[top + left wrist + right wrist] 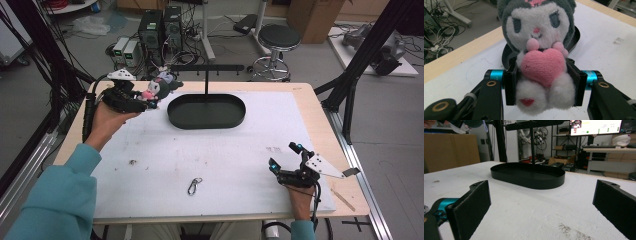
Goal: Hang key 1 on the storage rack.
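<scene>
Left gripper (145,102) clamps plush toy (540,53), held above table's far-left corner.

Toy sits squarely between the jaws, pads pressing both sides of its body at the pink heart (542,66), head sticking out past the tips. It hangs just left of the black oval tray (206,111), not touching. Right gripper (287,162) rests near right table edge, jaws wide apart, nothing between. Metal carabiner (194,186) lies on white mat, well apart from both.

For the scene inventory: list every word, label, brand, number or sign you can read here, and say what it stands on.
No text here can be read.
Wall monitor behind the table: coloured panels and lines of text, too small and blurred.
Grey and white plush toy holding a pink heart, in the left gripper: no lettering.
Black oval metal tray: no markings.
</scene>
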`<act>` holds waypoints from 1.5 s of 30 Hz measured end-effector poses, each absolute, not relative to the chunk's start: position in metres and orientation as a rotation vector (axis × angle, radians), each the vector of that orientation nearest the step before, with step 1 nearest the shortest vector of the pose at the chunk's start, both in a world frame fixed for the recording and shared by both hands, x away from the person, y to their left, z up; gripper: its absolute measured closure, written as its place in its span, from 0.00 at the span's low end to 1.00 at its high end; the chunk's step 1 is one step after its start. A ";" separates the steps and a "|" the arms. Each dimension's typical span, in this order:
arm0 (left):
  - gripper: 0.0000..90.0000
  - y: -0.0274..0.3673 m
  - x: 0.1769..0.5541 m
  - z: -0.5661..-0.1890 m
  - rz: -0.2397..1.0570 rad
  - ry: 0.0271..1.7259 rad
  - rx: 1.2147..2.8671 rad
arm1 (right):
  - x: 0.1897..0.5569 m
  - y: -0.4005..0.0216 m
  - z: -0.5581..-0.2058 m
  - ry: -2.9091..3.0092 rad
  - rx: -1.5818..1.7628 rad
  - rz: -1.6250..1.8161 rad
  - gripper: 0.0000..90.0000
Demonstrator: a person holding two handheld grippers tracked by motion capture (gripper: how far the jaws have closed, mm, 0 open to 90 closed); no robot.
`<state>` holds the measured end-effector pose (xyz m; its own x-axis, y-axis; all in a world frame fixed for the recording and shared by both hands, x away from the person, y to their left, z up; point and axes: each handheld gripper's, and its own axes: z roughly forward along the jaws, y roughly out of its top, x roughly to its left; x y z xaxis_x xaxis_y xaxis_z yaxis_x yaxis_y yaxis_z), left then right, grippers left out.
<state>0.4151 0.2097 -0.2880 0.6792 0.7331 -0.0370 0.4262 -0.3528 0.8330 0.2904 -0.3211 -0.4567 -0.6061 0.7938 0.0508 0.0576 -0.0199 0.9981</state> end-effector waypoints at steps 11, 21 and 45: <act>0.58 0.206 0.442 -0.285 0.416 0.922 1.991 | 0.291 -0.321 -0.457 1.692 0.885 1.681 0.01; 0.58 0.199 0.457 -0.281 0.417 0.941 1.995 | 0.291 -0.321 -0.457 1.692 0.882 1.682 0.01; 0.58 0.195 0.471 -0.283 0.402 0.958 1.951 | 0.291 -0.321 -0.457 1.693 0.885 1.679 0.01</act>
<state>0.4711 0.1946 -0.2828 0.6472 0.7568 -0.0916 0.4648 -0.2966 0.8342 0.2908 -0.3214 -0.4567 -0.6051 0.7949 0.0449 0.0514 -0.0173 0.9985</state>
